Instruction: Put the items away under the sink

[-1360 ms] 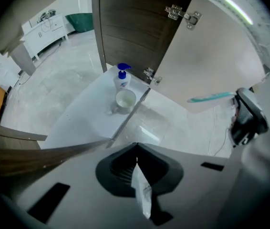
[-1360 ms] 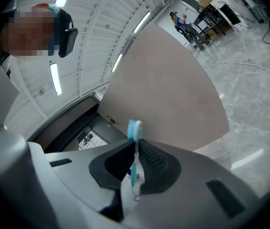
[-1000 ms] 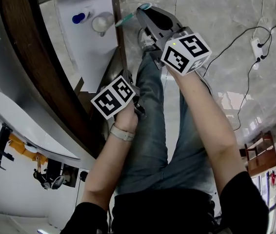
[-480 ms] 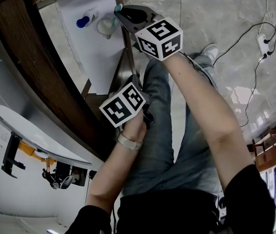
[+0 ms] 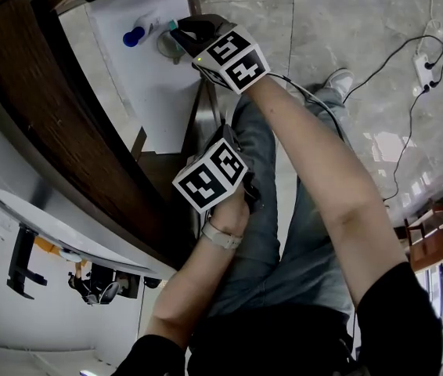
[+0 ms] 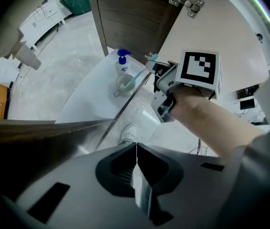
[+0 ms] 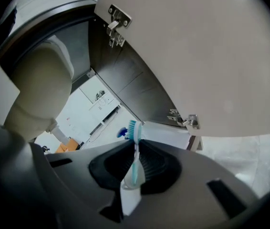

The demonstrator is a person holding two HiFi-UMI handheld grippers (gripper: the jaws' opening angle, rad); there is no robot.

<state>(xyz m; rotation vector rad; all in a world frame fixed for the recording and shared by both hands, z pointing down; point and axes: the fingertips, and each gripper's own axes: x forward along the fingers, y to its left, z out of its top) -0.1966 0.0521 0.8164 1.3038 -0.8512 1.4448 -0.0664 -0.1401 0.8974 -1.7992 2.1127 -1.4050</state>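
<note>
My right tool [image 7: 135, 146] pinching a teal toothbrush [image 7: 133, 128], bristles at twelve o'clock past the tips, brush reaching the clear cup [image 6: 123, 86] on the white cabinet floor [image 5: 153, 92], blue pump bottle [image 6: 121, 61] just beside at twelve, my left tool [image 6: 136, 149] pressed together, empty

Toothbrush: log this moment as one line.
right gripper: jaws shut on toothbrush | left gripper: jaws shut, empty | cup, pump bottle: on cabinet shelf | toothbrush: near cup

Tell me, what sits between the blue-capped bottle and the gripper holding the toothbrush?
A clear cup stands there, best seen in the head view.
</note>
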